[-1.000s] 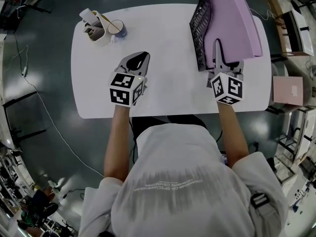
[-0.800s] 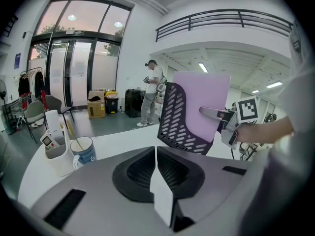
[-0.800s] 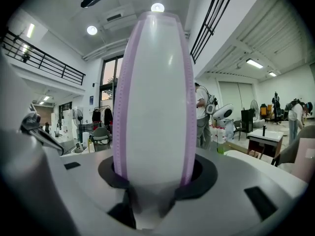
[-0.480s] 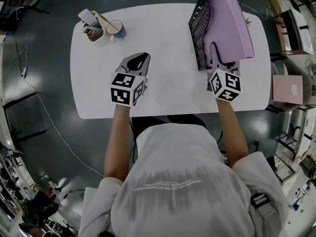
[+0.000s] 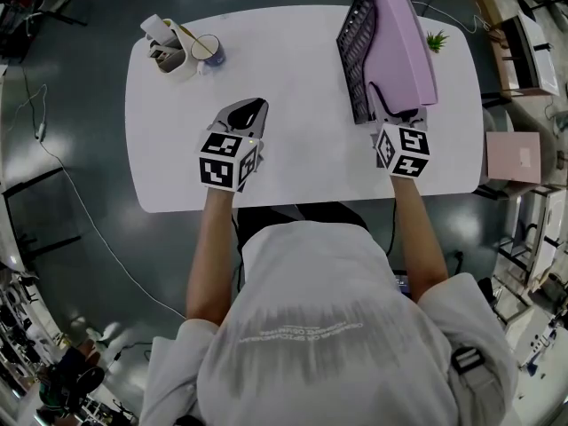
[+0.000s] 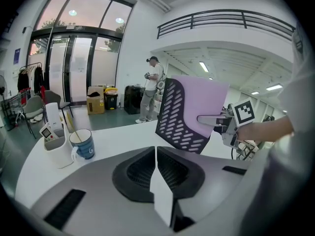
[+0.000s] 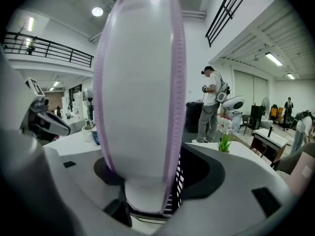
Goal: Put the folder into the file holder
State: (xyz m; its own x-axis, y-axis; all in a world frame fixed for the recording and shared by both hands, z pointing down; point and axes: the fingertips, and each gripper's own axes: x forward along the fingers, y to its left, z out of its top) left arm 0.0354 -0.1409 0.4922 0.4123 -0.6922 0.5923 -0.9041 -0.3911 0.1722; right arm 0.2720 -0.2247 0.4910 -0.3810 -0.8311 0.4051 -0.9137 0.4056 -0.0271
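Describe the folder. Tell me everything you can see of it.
The folder is a thick, lilac box-type file, matte like plastic or card. A broad white edge bordered in lilac faces the right gripper. It stands on edge in the black slotted file holder at the far right of the table, beside the holder's perforated side wall. Its near edge sits between the right gripper's jaws, which have just been opening and do not appear to squeeze it.
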